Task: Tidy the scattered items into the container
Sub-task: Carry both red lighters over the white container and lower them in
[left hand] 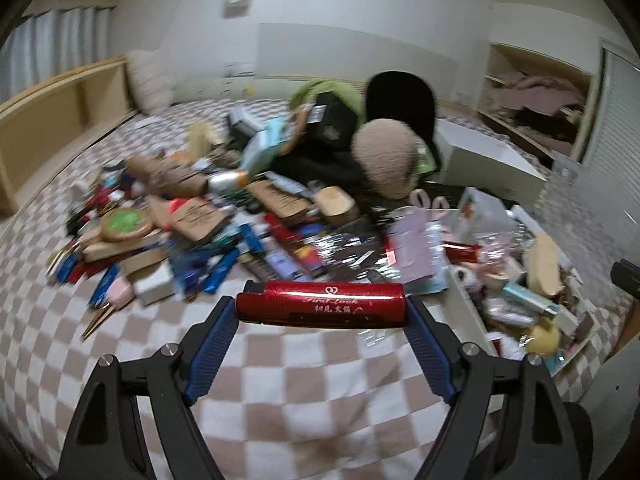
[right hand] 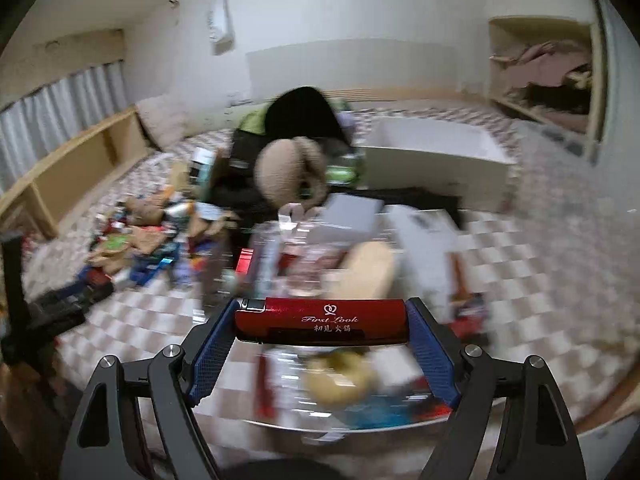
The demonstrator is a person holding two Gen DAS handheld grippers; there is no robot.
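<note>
Our left gripper [left hand: 322, 308] clamps one red lighter [left hand: 320, 303] endwise above the checkered blanket [left hand: 280, 380]; our right gripper [right hand: 320, 320] clamps a second red lighter [right hand: 320, 320] over the white container [right hand: 372, 424]. That container already looks crowded, though blur hides the details. The scattered pile [left hand: 192, 224] remains large, too many pieces to count, so we judge most tidying is left.

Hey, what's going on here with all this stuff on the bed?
Someone is tidying a pile of clutter off a checkered bedspread into a white container. Each handheld gripper grips a red lighter lengthwise: the left gripper holds its red lighter above the bedspread, the right gripper carries another lighter over the already crowded container.
</note>
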